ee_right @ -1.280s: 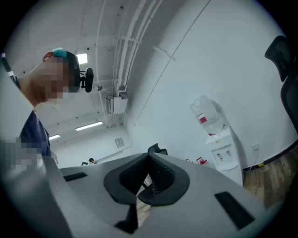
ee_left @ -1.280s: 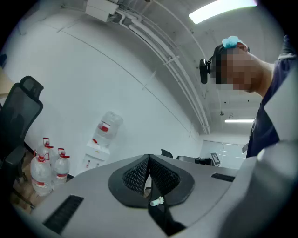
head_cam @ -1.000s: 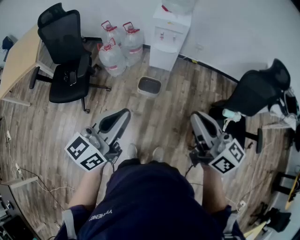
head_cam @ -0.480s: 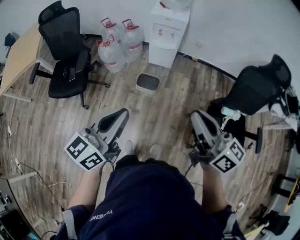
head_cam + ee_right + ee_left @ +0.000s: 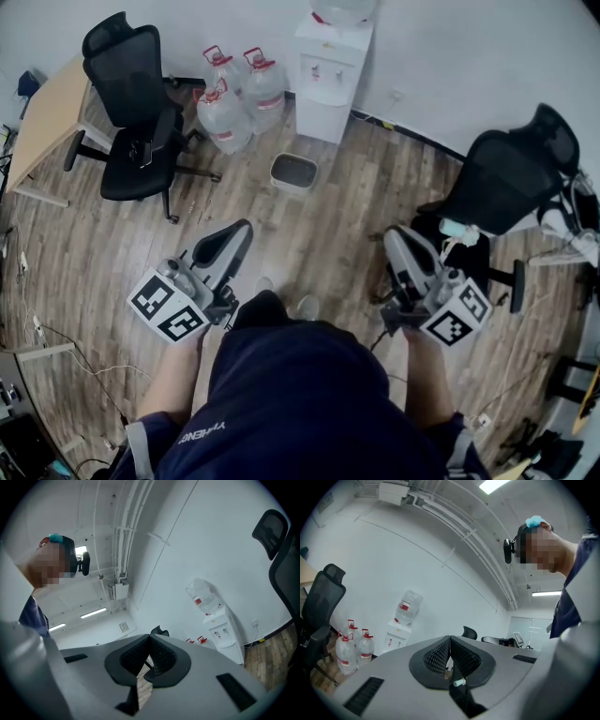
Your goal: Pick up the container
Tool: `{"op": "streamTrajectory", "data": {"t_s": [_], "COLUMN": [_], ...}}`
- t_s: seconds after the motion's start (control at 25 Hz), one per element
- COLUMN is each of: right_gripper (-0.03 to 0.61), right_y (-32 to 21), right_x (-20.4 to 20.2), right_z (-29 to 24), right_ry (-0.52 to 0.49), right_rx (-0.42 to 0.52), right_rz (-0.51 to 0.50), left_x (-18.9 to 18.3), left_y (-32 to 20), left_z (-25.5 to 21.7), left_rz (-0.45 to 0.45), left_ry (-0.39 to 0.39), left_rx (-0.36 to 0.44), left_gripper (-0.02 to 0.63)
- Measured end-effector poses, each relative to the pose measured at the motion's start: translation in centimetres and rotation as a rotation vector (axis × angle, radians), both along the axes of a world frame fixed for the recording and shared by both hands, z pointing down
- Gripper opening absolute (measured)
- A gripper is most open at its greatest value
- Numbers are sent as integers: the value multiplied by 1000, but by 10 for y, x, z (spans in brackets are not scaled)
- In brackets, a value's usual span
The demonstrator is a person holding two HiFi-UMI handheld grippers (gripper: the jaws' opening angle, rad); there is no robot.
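A small grey open-topped container point(image 5: 294, 172) stands on the wood floor in front of the water dispenser, well ahead of both grippers. My left gripper point(image 5: 239, 230) is held at waist height, pointing forward and up, jaws shut with nothing between them. My right gripper point(image 5: 394, 236) is held the same way, shut and empty. In the left gripper view the pads point(image 5: 440, 656) meet in a closed seam; in the right gripper view the pads point(image 5: 161, 656) also touch. Neither gripper view shows the container.
A white water dispenser point(image 5: 332, 58) stands against the wall with three large water bottles point(image 5: 234, 94) to its left. A black office chair point(image 5: 136, 112) and a wooden desk point(image 5: 42, 122) are at the left. Another black chair point(image 5: 511, 178) is at the right. Cables lie on the floor at the left.
The head view has shifted a little, and the person's feet have moved on the floor. Both grippers stay shut and in nearly the same place.
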State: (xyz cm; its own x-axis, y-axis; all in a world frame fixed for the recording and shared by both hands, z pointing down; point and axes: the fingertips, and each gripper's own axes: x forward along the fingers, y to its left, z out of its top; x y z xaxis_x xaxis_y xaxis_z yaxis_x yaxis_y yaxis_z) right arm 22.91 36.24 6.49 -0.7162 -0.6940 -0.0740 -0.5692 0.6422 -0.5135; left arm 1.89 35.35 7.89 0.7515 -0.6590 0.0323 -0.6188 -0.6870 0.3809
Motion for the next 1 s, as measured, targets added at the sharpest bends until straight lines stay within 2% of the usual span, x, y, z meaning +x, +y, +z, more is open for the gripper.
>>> {"op": "streamTrajectory", "data": {"t_s": [0.28, 0.52, 0.76, 1.0], "right_gripper": [15, 15, 15, 15], "right_y": [-23, -61, -127, -223], "right_x": [7, 3, -7, -47], "right_z": [8, 19, 40, 64], "right_ry": [-2, 25, 46, 73], "right_rx": [-15, -31, -69, -128], "right_rz": [-8, -13, 0, -9], "left_x": [9, 7, -3, -37], "left_y": [-20, -60, -128, -226], "left_z": [9, 24, 46, 69], "left_rz": [-3, -3, 10, 18], "left_ry": [3, 23, 39, 32], "left_rx": [-10, -23, -51, -100], "left_gripper": [25, 25, 25, 25]}}
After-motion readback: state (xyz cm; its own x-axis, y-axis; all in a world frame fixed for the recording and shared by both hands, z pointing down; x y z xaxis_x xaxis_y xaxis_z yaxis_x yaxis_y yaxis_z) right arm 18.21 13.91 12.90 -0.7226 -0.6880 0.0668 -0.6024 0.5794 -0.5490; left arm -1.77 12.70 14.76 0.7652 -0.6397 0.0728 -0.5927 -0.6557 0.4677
